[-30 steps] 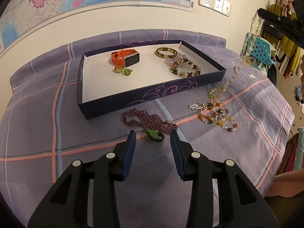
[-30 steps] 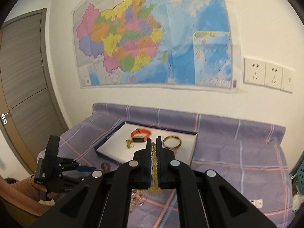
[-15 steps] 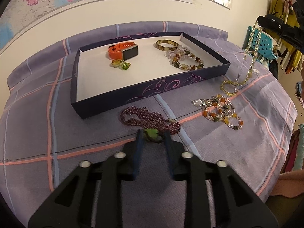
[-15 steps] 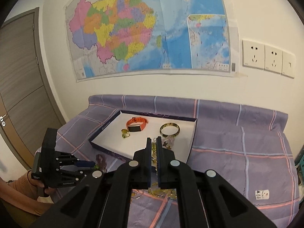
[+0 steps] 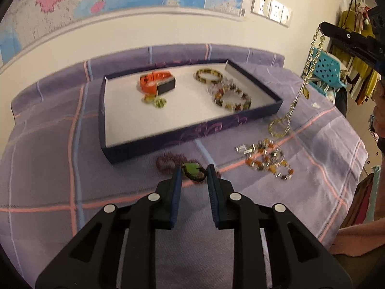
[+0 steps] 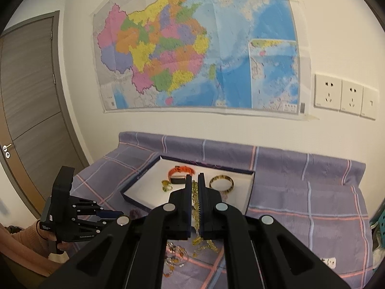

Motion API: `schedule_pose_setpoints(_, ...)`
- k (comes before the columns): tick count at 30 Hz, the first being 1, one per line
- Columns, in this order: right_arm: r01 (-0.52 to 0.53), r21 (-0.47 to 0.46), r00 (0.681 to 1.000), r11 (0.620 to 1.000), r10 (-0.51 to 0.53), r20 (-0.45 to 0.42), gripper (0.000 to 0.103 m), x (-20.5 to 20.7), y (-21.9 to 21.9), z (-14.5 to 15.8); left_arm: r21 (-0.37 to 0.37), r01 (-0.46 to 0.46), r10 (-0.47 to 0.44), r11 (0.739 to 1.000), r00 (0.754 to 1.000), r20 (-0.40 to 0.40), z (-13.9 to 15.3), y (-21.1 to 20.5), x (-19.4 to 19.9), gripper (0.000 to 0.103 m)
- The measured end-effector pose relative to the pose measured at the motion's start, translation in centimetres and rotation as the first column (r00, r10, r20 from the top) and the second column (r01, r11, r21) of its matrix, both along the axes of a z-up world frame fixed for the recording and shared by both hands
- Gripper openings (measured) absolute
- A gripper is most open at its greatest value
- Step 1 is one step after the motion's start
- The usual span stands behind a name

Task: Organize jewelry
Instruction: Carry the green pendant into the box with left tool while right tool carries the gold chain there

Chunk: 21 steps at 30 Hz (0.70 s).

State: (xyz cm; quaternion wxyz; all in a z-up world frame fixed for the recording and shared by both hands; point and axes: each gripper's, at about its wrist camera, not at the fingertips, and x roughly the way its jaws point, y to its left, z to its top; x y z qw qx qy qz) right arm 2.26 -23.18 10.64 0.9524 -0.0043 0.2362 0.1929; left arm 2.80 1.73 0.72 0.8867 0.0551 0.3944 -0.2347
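Since a second ago your left gripper (image 5: 192, 169) has pushed forward along the purple checked cloth (image 5: 60, 187), and its jaws, which were wide, now stand narrower around the green stone ring (image 5: 192, 169), one finger on each side; whether they touch it you cannot tell. The ring lies on the cloth against the coiled maroon bead necklace (image 5: 166, 162). To the right, well apart, sits the heap of amber and clear bead bracelets (image 5: 267, 159).

Your right gripper (image 6: 195, 180) has its jaws closed to a slit on the gold chain (image 5: 298, 96), held high; its lower loop rests on the cloth just beside the tray's right corner.

Farther back, the dark blue tray (image 5: 192, 133) holds the orange watch (image 5: 157, 84), two small green rings (image 5: 157, 101), a tortoiseshell bangle (image 5: 208, 75) and a mixed bead bracelet (image 5: 231, 95). Behind it, on the wall, hang a map (image 6: 192, 48) and sockets (image 6: 344, 95).
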Motion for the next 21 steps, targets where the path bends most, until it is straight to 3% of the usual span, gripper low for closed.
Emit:
schedule_pose_setpoints(9,-0.024,-0.014,0.997,1.0,0.025,0.066,0.003,0.6,1.1,2.5,-0.025,-0.003,0.005,1.0,0.998,0.063,2.9,0.2,1.3,0.022)
schedule_pose_setpoints(21,-0.027,-0.004,0.994,1.0,0.028,0.103,0.003,3.1,1.6,4.5,-0.035,-0.032,0.035,0.999,0.996,0.084,4.1,0.5,4.2,0.022)
